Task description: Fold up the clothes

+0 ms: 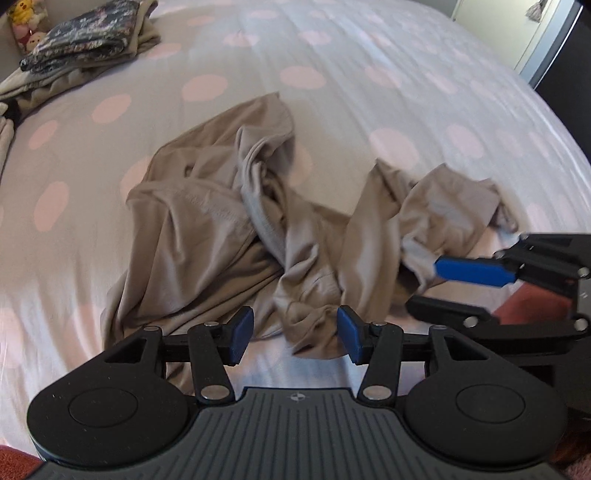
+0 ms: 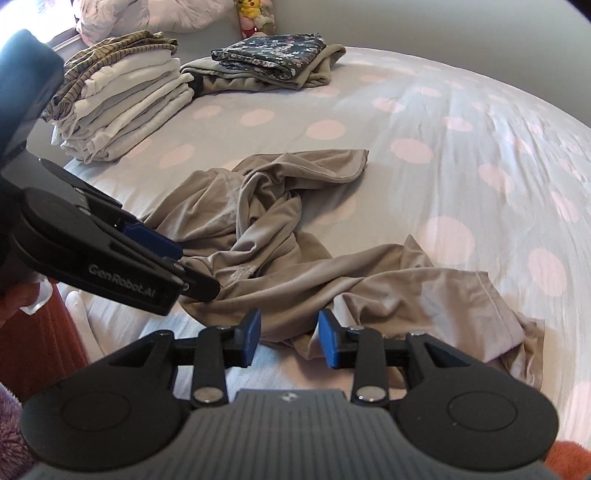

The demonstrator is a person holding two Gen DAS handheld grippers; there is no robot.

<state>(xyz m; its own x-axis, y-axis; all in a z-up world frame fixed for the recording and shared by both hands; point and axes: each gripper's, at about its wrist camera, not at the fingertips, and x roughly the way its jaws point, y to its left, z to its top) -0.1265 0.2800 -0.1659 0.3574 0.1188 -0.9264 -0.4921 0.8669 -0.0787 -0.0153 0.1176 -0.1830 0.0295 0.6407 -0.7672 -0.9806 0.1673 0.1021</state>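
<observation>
Beige cloth fills the middle of your view: the garment (image 1: pixel 229 221) lies crumpled and twisted on the bed (image 1: pixel 369 55), whose pale sheet carries pink dots.

Going left to right in your left wrist view, a folded floral piece (image 1: pixel 85 40) sits on other folded cloth at the far left corner, with soft toys (image 1: pixel 27 20) behind it. Your left gripper (image 1: pixel 295 332) hangs over the near edge of the garment with its blue pads well apart; a bunched fold lies between them, but neither pad presses on it, so it holds nothing. At the right edge your right gripper (image 1: pixel 439 284) reaches in toward the garment's right end, one blue pad above the cloth and the black finger below.

In your right wrist view, the left gripper (image 2: pixel 184 266) enters from the left, its tips at the garment's (image 2: pixel 280 229) left hem. Behind it stands a tall stack (image 2: pixel 122 103) of folded light clothes, then the floral piece (image 2: pixel 269 51) further right. Your right gripper (image 2: pixel 290 338) sits low over the near hem, pads apart by a moderate gap, with cloth showing between them but not clamped. The garment's right end spreads flat just right of that gripper.
</observation>
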